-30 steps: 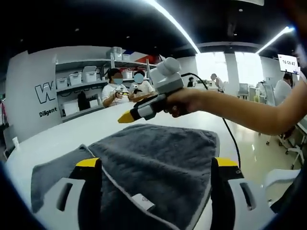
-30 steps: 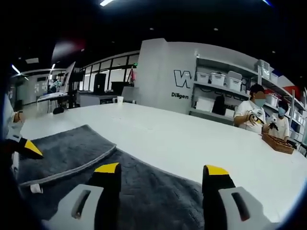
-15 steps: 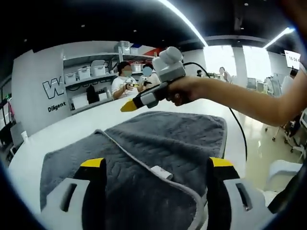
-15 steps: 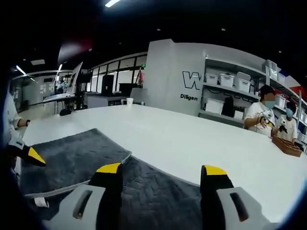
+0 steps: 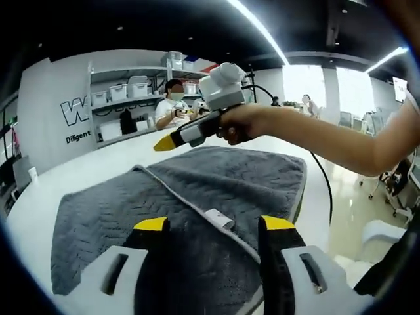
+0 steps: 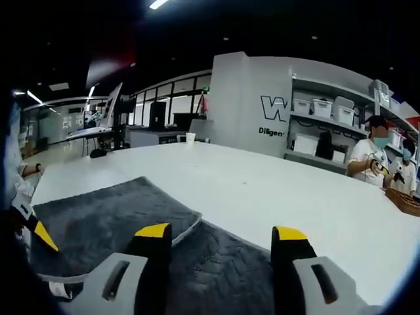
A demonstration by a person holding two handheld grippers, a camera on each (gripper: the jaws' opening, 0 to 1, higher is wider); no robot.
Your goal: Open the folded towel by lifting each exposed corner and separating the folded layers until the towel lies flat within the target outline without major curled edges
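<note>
Left tool (image 5: 210, 226) has its jaws apart above the gray towel (image 5: 118, 210) (partly folded on the white counter (image 6: 275, 190)), probably aiming at its hemmed edge; right tool (image 6: 220, 233) is released too.

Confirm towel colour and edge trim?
Dark grey towel with a lighter grey piped edge; clearest in the left gripper view.

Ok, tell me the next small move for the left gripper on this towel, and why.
Probably ease the left gripper down and close on the piped edge of the upper layer beside the white tag. The grey towel is folded on the white table, that edge runs between the open jaws, and nothing is gripped yet. The right gripper hovers above the far side.
</note>
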